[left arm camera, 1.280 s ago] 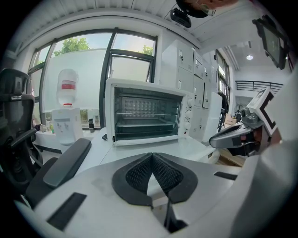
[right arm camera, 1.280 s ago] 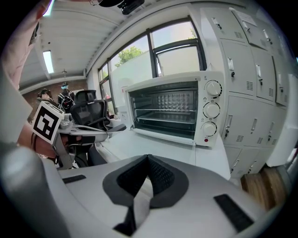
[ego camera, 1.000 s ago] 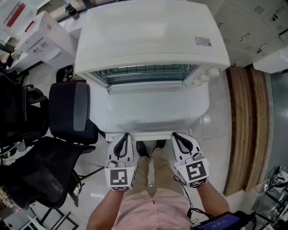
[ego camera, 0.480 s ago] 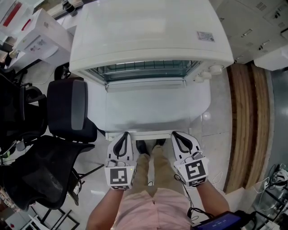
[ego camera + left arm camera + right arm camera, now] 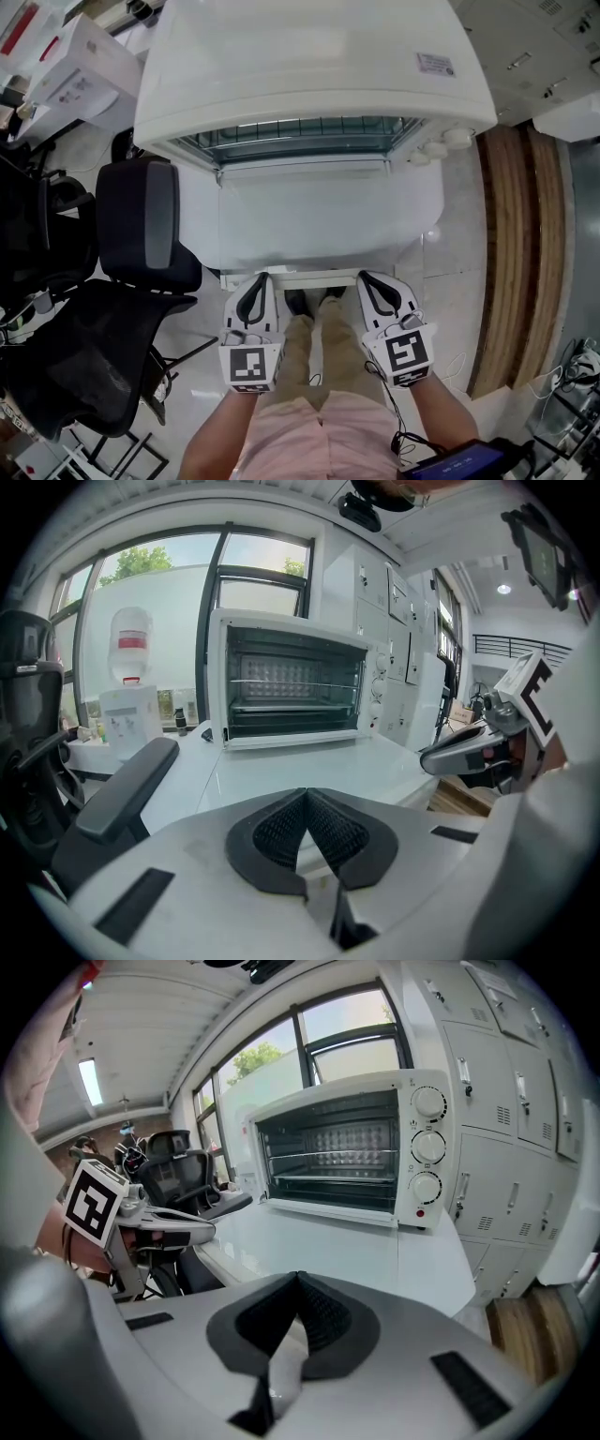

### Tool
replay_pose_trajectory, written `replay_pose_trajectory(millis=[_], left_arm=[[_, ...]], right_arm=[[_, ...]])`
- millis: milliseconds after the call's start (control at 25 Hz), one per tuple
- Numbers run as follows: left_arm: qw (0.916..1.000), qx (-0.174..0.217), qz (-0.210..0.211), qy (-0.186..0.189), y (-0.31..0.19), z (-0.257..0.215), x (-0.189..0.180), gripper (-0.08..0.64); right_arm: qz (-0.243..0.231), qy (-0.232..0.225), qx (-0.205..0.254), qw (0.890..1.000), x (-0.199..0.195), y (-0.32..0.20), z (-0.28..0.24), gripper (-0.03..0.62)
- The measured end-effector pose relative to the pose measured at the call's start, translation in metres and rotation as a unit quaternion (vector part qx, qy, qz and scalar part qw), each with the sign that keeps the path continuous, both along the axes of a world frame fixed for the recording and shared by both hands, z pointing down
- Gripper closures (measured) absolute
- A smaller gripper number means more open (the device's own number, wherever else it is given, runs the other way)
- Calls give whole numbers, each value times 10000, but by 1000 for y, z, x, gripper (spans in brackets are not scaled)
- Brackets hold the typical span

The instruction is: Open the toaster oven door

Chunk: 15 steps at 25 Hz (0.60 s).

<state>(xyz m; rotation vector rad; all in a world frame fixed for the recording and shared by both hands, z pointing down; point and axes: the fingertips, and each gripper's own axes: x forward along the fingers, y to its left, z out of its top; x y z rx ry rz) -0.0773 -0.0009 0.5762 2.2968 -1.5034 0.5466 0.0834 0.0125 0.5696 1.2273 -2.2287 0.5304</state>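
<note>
Presently the white table [image 5: 319, 234] carries the toaster oven [image 5: 309, 66] at its far side, and I use the oven as the reference for everything else. A black office chair [image 5: 141, 234] stands to the oven's left, beside the table.

The oven door [image 5: 291, 740] appears to be folded down at the foot of the opening. Both gripper views look straight in at the wire racks, with no pane across them, so I judge the opening step is done or nearly done.

The left gripper [image 5: 260, 279] and right gripper [image 5: 367, 278] sit at the table edge opposite the oven, well apart from it. Each has its ribbed pads pressed together on nothing.

Three control knobs [image 5: 428, 1146] run down the panel to the right of the oven's opening.

Handling, as I judge it:
- The door is a stiff framed panel, probably glazed, that swings on a hinge along its lower edge.
- It should move with light effort.
- The oven body looks light enough to slide on the glossy table top if I pull hard.
- I would take hold at the middle of the door's free edge. I cannot make out a handle there.
</note>
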Motion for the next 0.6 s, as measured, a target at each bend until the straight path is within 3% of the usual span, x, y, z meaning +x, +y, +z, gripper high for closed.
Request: replay_pose_trajectory(millis=[600], left_arm=[[9998,-128,154,2,2,23,3,548]], right_arm=[[31,1,-160,9999,1,2,25,591]])
